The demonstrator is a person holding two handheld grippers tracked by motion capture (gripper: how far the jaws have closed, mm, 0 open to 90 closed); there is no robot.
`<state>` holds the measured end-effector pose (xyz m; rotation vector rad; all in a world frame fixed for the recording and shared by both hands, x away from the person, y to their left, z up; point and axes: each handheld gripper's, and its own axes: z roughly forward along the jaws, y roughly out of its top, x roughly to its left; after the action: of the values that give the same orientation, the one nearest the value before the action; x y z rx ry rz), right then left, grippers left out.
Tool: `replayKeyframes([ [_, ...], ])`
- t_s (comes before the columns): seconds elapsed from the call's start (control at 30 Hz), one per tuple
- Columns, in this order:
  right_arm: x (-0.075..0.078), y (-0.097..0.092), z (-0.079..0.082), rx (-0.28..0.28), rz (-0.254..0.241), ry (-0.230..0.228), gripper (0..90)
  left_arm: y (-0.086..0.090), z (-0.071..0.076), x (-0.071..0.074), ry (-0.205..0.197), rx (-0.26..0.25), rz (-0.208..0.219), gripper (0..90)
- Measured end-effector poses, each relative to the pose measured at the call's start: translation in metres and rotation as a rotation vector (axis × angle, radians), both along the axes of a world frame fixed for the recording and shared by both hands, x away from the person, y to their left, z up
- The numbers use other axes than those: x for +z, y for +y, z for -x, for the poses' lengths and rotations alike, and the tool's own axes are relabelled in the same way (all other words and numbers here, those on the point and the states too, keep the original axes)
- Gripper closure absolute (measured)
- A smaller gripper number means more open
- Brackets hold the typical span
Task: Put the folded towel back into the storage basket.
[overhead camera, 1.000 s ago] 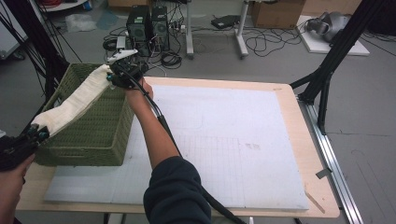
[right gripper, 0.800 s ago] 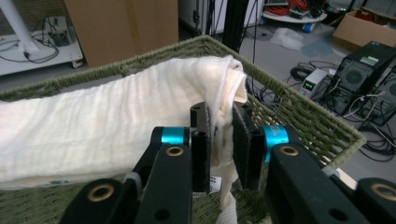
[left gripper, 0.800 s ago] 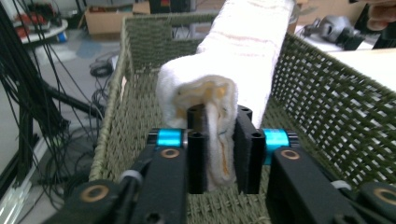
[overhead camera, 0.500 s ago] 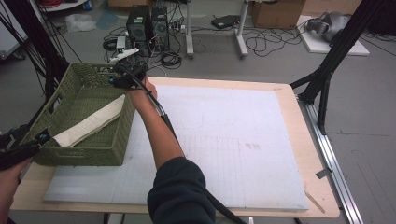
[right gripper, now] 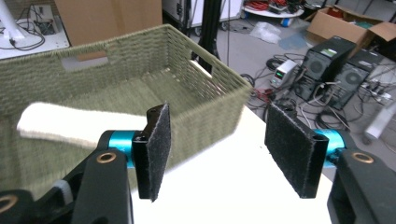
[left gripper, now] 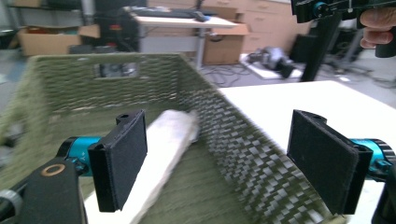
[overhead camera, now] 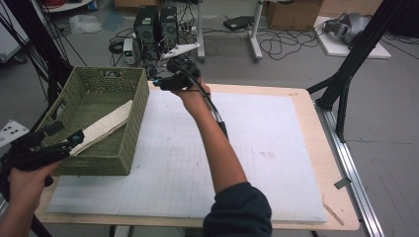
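Note:
A folded cream towel (overhead camera: 106,126) lies slanted inside the green woven basket (overhead camera: 136,123) at the table's left. My left gripper (overhead camera: 66,134) hovers at the basket's near left corner. Its jaws have just been opening and now stand wide, with nothing pressed between them. In the left gripper view (left gripper: 219,163) the towel (left gripper: 163,144) lies beyond the pads, inside the basket (left gripper: 243,154). My right gripper (overhead camera: 160,79) is held above the basket's far right corner. Its jaws have also just been opening and are empty (right gripper: 224,149). Beyond them are the basket (right gripper: 140,60) and the towel (right gripper: 65,123).
A white gridded mat (overhead camera: 267,148) covers the wooden table (overhead camera: 316,128) to the right of the basket. Computer towers (overhead camera: 153,24), cables and cardboard boxes stand on the floor behind. A black stand leg (overhead camera: 346,74) rises at the table's right edge.
The towel, held stretched above the basket a second ago, now lies inside it. Both grippers let go and opened. The right one moved right and up; the left one pulled back slightly.

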<state>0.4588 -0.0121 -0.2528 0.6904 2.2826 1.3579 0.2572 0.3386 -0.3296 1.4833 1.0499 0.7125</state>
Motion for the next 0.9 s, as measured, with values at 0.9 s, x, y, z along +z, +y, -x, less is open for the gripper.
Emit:
replayKeyframes([
  [0.9, -0.08, -0.221, 0.124, -0.252, -0.064, 0.006, 11.6, -0.134, -0.024, -0.023, 0.028, -0.295, -0.035, 20.0],
])
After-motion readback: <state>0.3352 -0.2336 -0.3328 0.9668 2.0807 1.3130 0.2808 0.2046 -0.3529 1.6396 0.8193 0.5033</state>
